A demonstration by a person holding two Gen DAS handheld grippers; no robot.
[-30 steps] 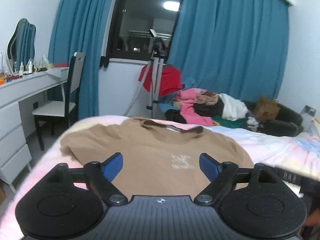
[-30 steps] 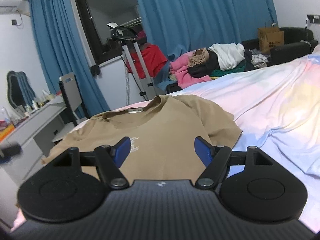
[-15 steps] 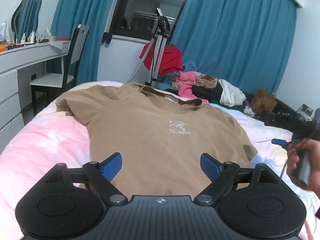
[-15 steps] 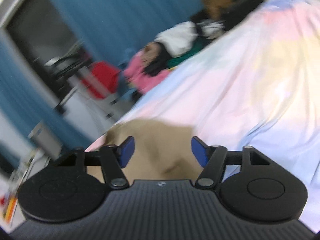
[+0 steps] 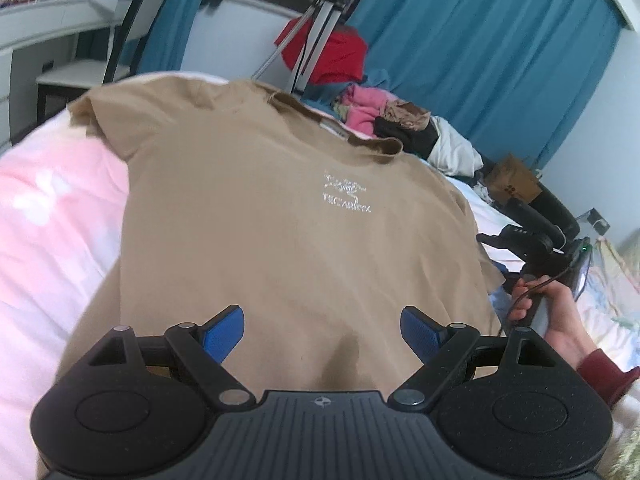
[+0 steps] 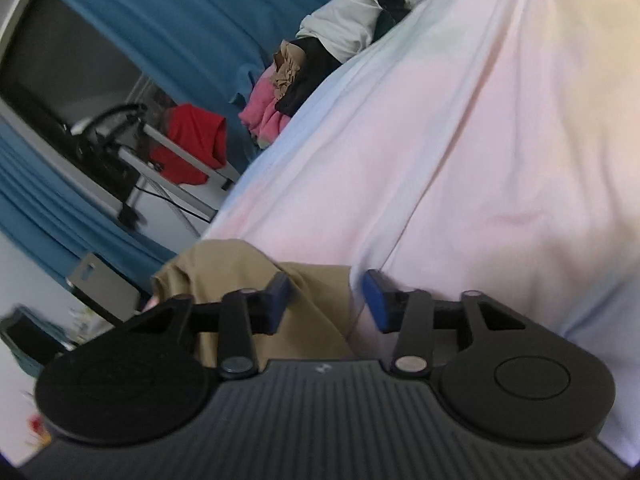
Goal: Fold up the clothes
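A tan T-shirt [image 5: 256, 216] with a small white chest print lies spread face up on the pastel bed sheet [image 5: 48, 208], collar at the far end. My left gripper [image 5: 322, 330] hovers open over the shirt's lower hem with nothing between its fingers. In the left wrist view a hand [image 5: 560, 312] holds the right gripper beside the shirt's right sleeve. From the right wrist view only that sleeve edge of the T-shirt [image 6: 248, 276] shows, and my right gripper [image 6: 326, 300] is tilted and open just over it.
A heap of mixed clothes [image 5: 384, 120] lies beyond the bed's far end, beside a stand draped with a red garment [image 5: 332, 56]. A chair [image 5: 120, 40] and a white dresser [image 5: 36, 28] stand at the left. Blue curtains [image 5: 480, 52] hang behind.
My left gripper has moved forward and down over the shirt, which now fills the view. My right gripper has swung right and tilted, ending at the shirt's right sleeve.
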